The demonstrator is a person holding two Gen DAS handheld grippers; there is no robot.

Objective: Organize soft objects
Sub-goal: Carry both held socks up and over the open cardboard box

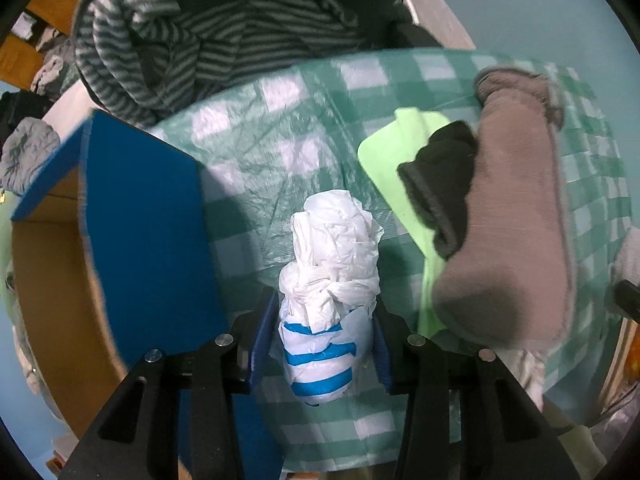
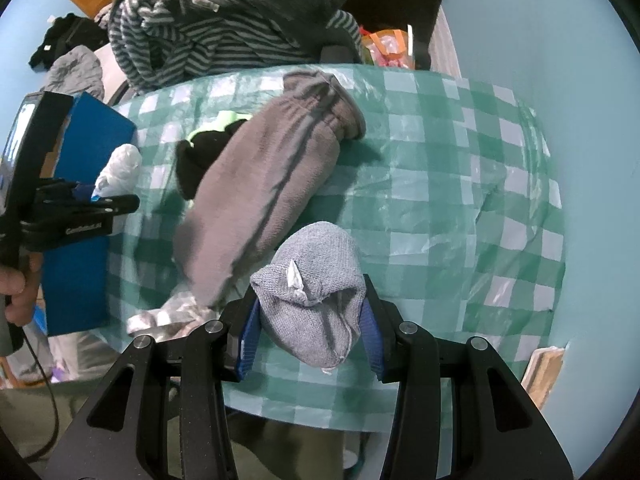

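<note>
Blue-padded left gripper (image 1: pixel 326 344) clamps a knotted white plastic bag (image 1: pixel 332 280) with blue stripes, bottom centre, beside an open blue box (image 1: pixel 144 208). Right gripper (image 2: pixel 310 332) squeezes a grey sock bundle (image 2: pixel 312 288) above the checked tablecloth (image 2: pixel 440 184); its neighbour's lettering is unreadable.

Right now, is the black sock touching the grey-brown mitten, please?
Touching: the left wrist view shows the black sock lying directly against the grey-brown mitten, no gap between.
</note>
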